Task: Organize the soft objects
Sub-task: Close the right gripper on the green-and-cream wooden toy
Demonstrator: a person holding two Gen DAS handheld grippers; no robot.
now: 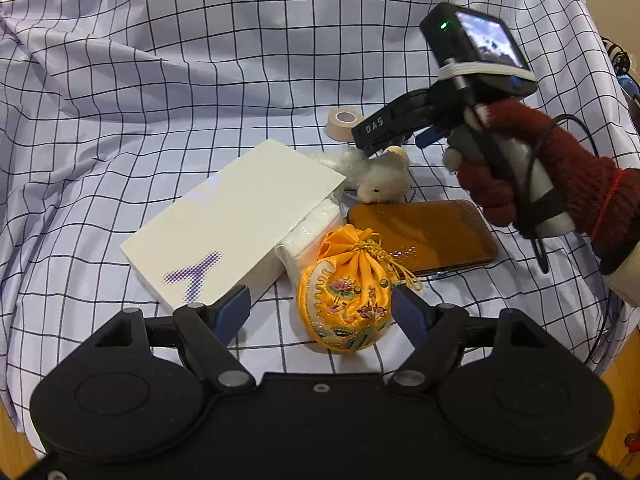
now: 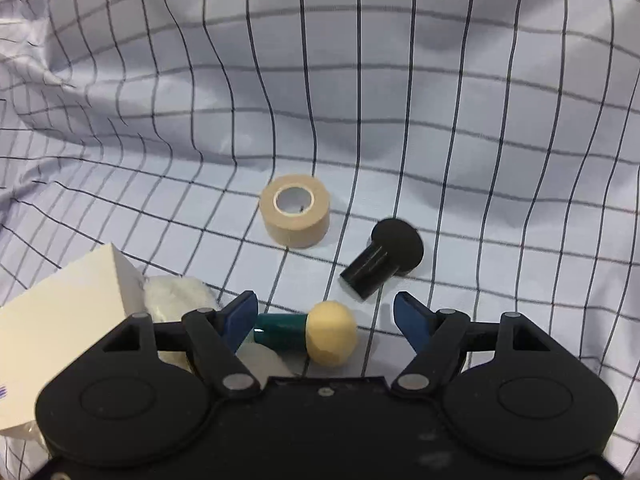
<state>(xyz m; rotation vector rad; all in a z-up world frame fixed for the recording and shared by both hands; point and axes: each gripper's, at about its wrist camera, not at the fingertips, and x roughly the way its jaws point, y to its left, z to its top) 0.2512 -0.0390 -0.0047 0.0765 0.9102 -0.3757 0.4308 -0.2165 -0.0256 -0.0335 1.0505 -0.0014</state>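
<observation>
A yellow embroidered drawstring pouch sits on the checked cloth between the fingers of my left gripper. That gripper is open: the left pad stands clear of the pouch and the right pad is close beside it. A small white plush toy lies farther back. My right gripper, held by a hand in a dark red glove, hovers just over the plush. In the right wrist view my right gripper is open above a teal-handled sponge puff, and white fluff shows at its left.
A white box lies left of the pouch on a tissue pack. A brown flat case lies to the right. A beige tape roll and a black knob-shaped piece rest beyond the right gripper. The cloth is rumpled at the back.
</observation>
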